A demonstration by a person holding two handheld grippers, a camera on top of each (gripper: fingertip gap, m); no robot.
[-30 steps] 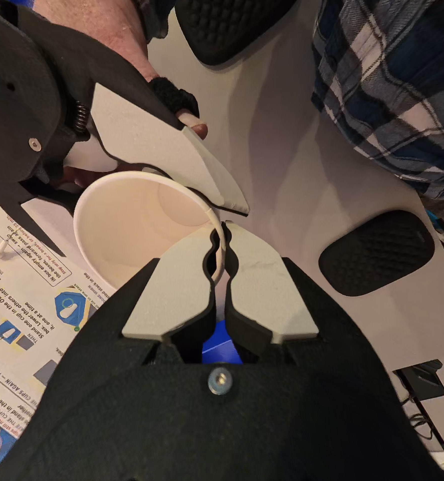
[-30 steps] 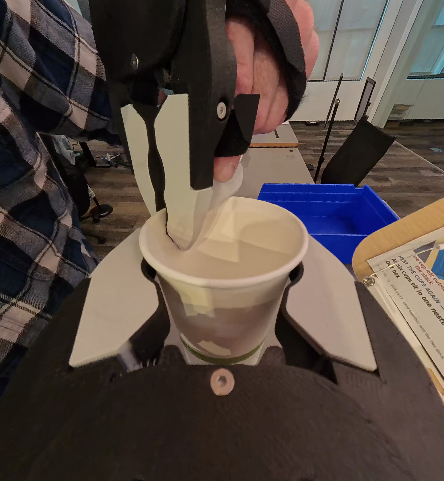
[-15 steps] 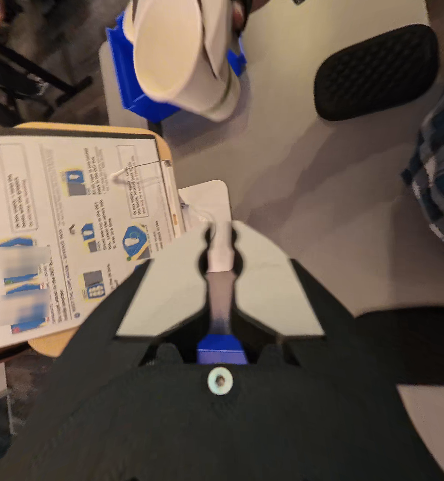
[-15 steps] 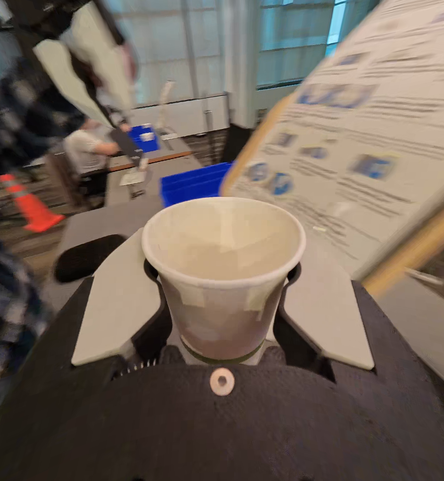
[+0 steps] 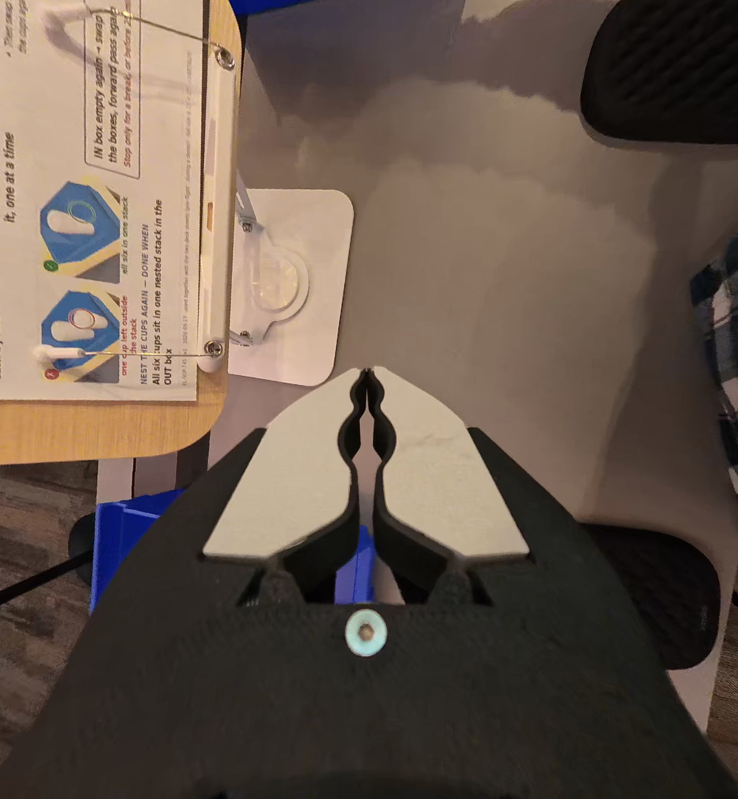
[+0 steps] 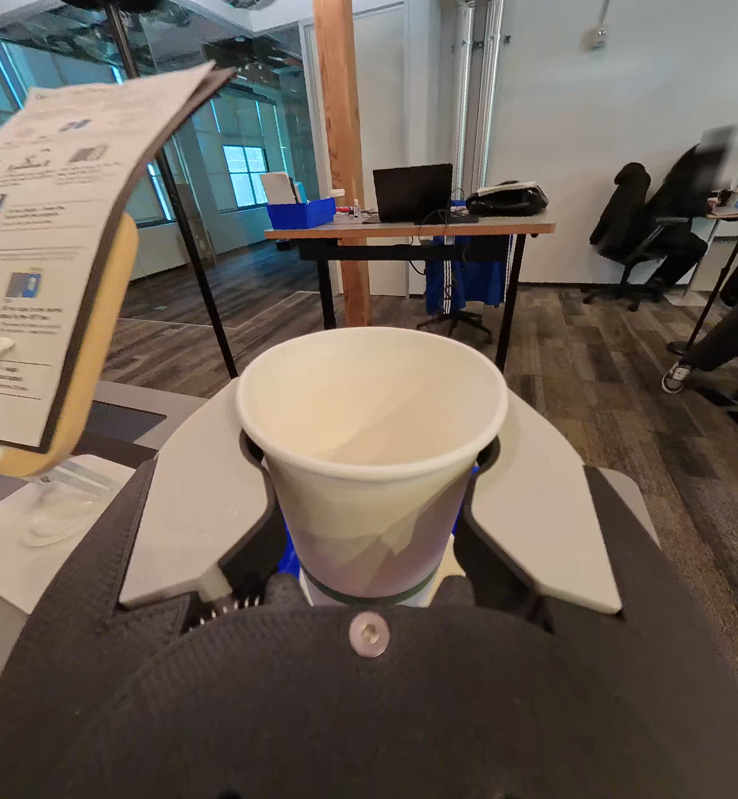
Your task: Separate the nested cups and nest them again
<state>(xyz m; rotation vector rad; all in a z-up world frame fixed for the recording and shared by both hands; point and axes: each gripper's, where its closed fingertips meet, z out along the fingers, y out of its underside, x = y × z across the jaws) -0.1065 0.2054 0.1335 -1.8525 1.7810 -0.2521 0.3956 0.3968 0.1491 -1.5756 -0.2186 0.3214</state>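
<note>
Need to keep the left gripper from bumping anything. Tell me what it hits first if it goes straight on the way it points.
The left gripper, jaws shut and empty, points down at the grey table. Straight ahead lies bare tabletop, so it would likely meet that first. The white stand base sits just left of the line; depth is unclear.

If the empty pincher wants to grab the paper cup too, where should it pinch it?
Probably the rim. The right gripper already squeezes the paper cup on both sides below the rim, so the wall is taken. The cup stands upright with its mouth open on top. The left gripper, shut on nothing, could come from above and pinch the rolled rim, one finger inside and one outside.
</note>
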